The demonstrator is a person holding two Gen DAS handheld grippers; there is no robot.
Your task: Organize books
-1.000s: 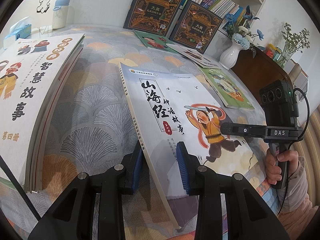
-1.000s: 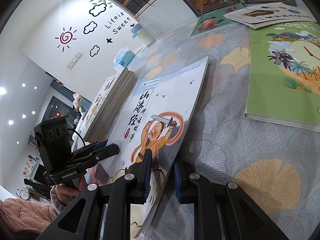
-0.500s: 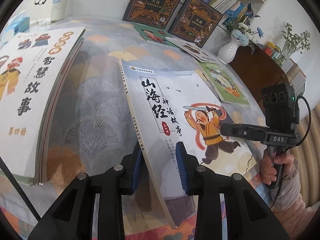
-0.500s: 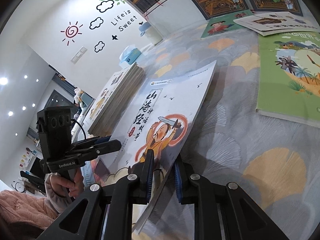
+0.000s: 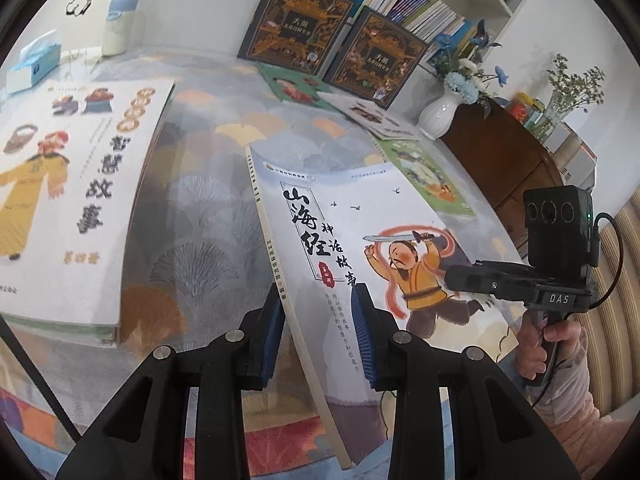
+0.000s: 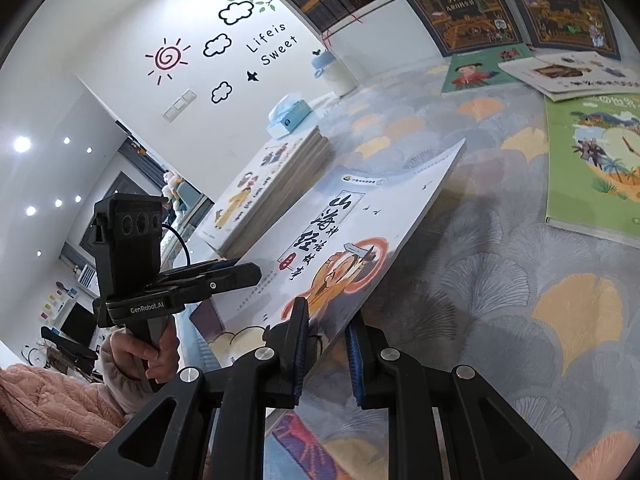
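Note:
A thin white storybook (image 5: 360,240) with a sword-waving figure on its cover hangs tilted above the table. My left gripper (image 5: 318,320) is shut on its spine edge near the lower corner. My right gripper (image 6: 326,346) is shut on the opposite edge of the storybook (image 6: 360,232). Each gripper shows in the other's view: the right gripper (image 5: 452,278) at the book's right side, the left gripper (image 6: 252,270) at its left side. A stack of similar white books (image 5: 72,200) lies to the left, also seen as the stack (image 6: 272,184) beyond the held book.
The table's patterned cloth (image 5: 200,208) carries a green book (image 5: 424,176), several thin books behind it, a tissue box (image 5: 34,64) and a white vase (image 5: 440,116). Two dark large books (image 5: 300,24) lean against the bookshelf. A person's hand (image 5: 536,344) holds the right gripper's handle.
Both grippers have risen a little with the storybook, which now hangs higher above the cloth. Neither grip has changed.

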